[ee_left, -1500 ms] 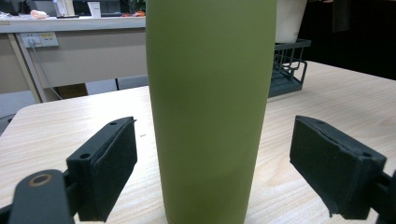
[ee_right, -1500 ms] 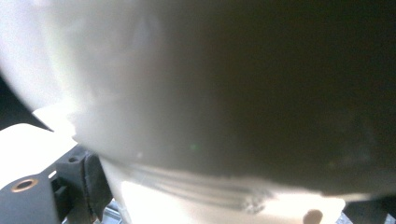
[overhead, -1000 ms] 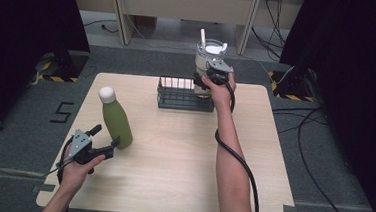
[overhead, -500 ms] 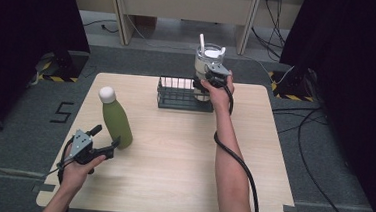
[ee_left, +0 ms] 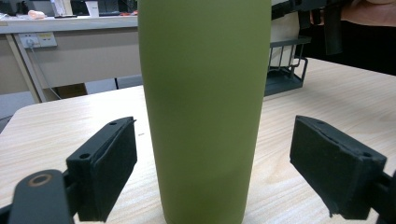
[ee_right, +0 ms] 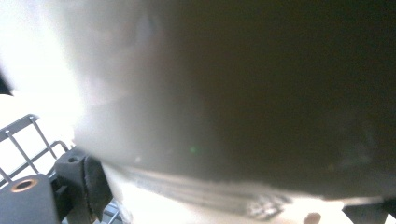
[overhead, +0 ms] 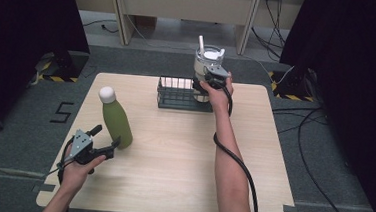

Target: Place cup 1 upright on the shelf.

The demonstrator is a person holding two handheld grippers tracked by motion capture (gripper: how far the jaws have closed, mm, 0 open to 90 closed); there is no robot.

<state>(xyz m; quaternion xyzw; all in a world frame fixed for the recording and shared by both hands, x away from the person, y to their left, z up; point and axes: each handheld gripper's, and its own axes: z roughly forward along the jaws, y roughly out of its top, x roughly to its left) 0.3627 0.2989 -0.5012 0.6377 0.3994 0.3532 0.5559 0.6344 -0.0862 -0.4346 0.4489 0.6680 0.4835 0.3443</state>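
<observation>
Left hand-held gripper (ee_left: 212,172) spread wide around the green bottle (ee_left: 205,107), pads (ee_left: 109,161) clear of both its sides. Bottle upright on the worktop (overhead: 173,150), white cap on top. Right hand-held gripper (overhead: 209,81) clamped on a clear cup (overhead: 207,62) with white lid, raised above the right end of the black wire rack (overhead: 179,93) at the worktop's far edge.

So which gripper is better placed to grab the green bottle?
Left. The left gripper is open with the green bottle between its jaws; the right gripper is far off, shut on the cup.
</observation>
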